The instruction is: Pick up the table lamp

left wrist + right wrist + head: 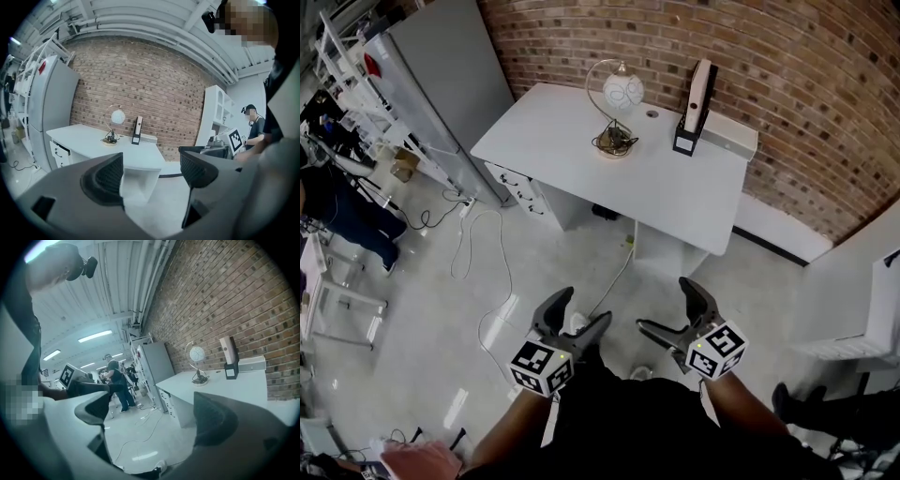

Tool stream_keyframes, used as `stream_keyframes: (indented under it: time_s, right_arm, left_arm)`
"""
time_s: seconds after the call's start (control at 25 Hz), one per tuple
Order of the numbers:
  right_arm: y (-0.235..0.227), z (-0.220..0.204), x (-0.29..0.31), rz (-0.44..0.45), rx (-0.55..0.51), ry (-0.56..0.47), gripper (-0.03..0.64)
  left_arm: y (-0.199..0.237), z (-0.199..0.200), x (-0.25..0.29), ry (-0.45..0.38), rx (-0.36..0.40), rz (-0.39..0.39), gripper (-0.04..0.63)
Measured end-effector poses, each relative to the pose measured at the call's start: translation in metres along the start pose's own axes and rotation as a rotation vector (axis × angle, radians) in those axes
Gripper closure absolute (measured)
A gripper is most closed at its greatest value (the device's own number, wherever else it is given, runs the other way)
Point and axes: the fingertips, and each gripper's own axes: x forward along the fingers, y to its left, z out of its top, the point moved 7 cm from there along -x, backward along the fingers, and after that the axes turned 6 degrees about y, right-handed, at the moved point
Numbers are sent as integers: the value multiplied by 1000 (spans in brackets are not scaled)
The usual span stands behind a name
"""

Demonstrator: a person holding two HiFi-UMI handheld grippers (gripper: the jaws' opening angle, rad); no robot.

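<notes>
The table lamp [617,111] has a white globe shade on a curved wire arm, with its cord coiled on a round base. It stands upright on the white desk [581,159] by the brick wall, and shows far off in the left gripper view [114,124] and the right gripper view [197,363]. My left gripper [578,317] and right gripper [667,307] hang over the floor well short of the desk. Both are open and hold nothing; the same shows in the left gripper view [151,172] and the right gripper view [154,411].
A black-and-white file holder [696,110] stands right of the lamp, beside a flat white box [729,138]. A grey cabinet [441,75] stands left of the desk. A white cable [478,267] trails on the floor. People stand at the far left [337,202]. White furniture [862,291] is at right.
</notes>
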Motion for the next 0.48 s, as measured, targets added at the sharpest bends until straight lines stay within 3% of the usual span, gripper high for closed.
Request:
stream_keyframes:
  time_s: [0.2, 0.48]
  right_arm:
    - [-11, 8, 37, -8, -3, 16, 49]
    - [-29, 56, 103, -54, -41, 17, 56]
  left_arm:
    - [37, 7, 21, 5, 7, -29, 218]
    - [114, 66, 55, -47, 51, -85, 218]
